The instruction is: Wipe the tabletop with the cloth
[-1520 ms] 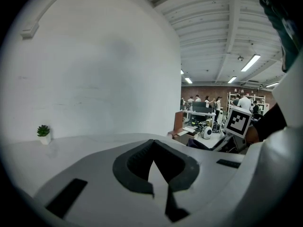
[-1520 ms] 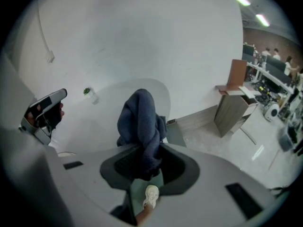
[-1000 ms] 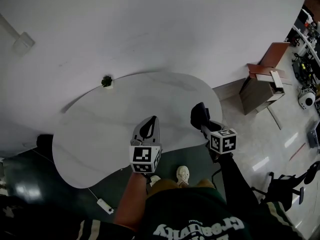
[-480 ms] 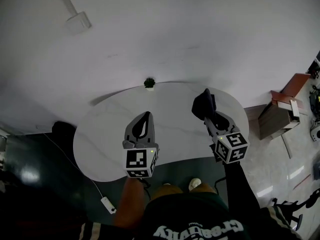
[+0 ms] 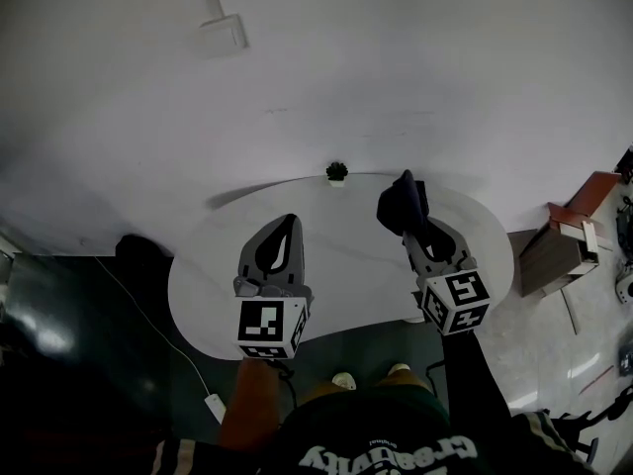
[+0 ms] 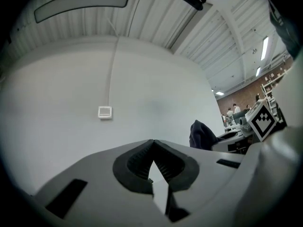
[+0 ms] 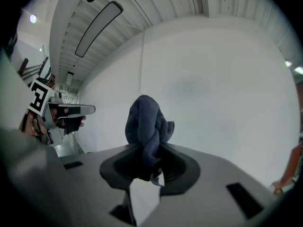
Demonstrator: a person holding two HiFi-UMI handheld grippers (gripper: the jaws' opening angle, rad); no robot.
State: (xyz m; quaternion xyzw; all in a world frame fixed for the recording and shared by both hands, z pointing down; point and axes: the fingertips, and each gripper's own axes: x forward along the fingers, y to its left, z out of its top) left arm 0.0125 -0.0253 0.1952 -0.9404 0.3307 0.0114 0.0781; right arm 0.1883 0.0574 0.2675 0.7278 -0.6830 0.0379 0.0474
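Observation:
A rounded white tabletop (image 5: 218,285) lies below both grippers in the head view. My right gripper (image 5: 408,228) is shut on a dark blue cloth (image 5: 401,204), held bunched above the table's far right part. In the right gripper view the cloth (image 7: 144,126) sticks up out of the closed jaws of the right gripper (image 7: 147,159). My left gripper (image 5: 289,222) hovers over the table's middle, shut and empty. In the left gripper view the left gripper (image 6: 152,143) has its tips together, with the cloth (image 6: 202,135) off to the right.
A small dark plant (image 5: 337,172) stands at the table's far edge against the white wall. A wall box (image 5: 223,34) sits high on that wall. A brown cabinet (image 5: 574,240) stands at the right. A cable with a white adapter (image 5: 213,405) lies on the dark floor.
Both grippers have moved forward from the table's near edge to over its middle and far side. The cloth has stayed in the right gripper.

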